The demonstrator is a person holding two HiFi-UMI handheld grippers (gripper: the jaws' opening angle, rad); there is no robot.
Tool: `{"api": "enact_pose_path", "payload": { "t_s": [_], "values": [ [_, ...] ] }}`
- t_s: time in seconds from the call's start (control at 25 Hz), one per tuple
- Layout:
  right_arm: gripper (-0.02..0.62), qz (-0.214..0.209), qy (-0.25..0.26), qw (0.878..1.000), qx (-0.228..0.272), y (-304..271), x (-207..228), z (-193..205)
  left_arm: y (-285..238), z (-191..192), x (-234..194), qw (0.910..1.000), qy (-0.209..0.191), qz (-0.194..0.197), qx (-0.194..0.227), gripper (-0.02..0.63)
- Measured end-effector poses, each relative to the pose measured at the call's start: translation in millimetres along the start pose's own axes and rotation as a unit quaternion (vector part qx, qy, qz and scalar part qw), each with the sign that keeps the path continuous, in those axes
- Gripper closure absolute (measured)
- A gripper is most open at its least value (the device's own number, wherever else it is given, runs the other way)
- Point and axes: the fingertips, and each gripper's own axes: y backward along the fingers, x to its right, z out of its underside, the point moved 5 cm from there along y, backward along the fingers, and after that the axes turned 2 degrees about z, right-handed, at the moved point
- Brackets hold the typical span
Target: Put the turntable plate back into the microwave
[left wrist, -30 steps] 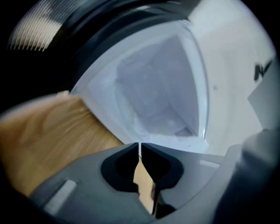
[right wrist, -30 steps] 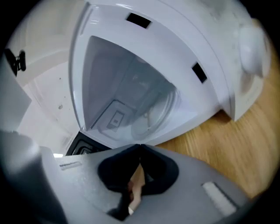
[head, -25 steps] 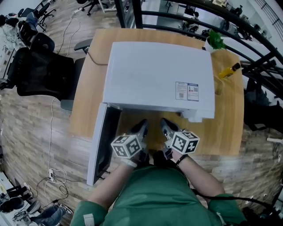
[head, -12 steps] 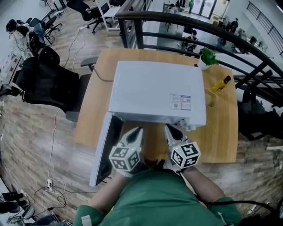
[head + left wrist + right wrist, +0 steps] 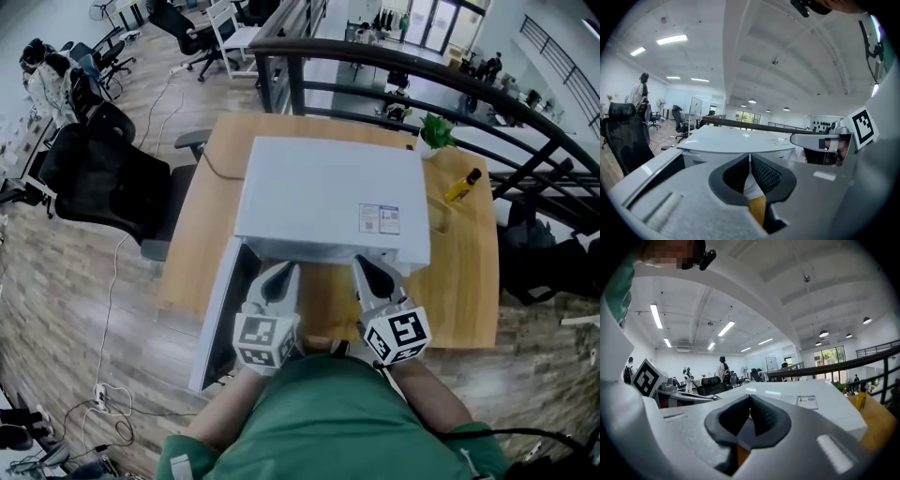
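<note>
Farthest left in the head view we see a black chair point(image 5: 98, 173) on the wood floor, just beside the table point(image 5: 469, 281). The white microwave point(image 5: 328, 197) sits mid-frame on that table, and its door point(image 5: 218, 314) hangs open toward the lower left, seen nearly edge-on.

We look down on the microwave's top, so its cavity is hidden from us. The plate shows in no view. We cannot tell whether it is inside or somewhere else.

Below the microwave's front edge, the left gripper point(image 5: 283, 271) points up the frame beside the door. In its own view the ribbed pads point(image 5: 765, 174) meet along a thin line with nothing between them.

To its right, the right gripper point(image 5: 365, 264) points the same way, near the first but not touching it. Its pads point(image 5: 764, 417) are also pressed together, gripping nothing. The hands are mostly covered by the marker cubes and a green shirt.

A label point(image 5: 379, 219) lies on the microwave's top toward the right; its print is too small to read. At the upper right stand a green plant point(image 5: 436, 131) and a yellow bottle point(image 5: 462, 186), with a dark railing point(image 5: 525, 117) curving behind them.
</note>
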Motion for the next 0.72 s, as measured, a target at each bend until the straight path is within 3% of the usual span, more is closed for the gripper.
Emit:
{"api": "enact_pose_path", "payload": {
  "t_s": [0.28, 0.72],
  "values": [
    [0.592, 0.007, 0.052, 0.999, 0.01, 7.2, -10.6, -10.0, 12.0, -12.5, 3.7, 0.9992, -0.034, -0.007, 0.023, 0.583],
    [0.592, 0.007, 0.069, 0.997, 0.019, 17.1, -12.5, -11.5, 18.9, -17.8, 12.3, 0.9984, -0.043, -0.01, 0.036, 0.584]
  ]
}}
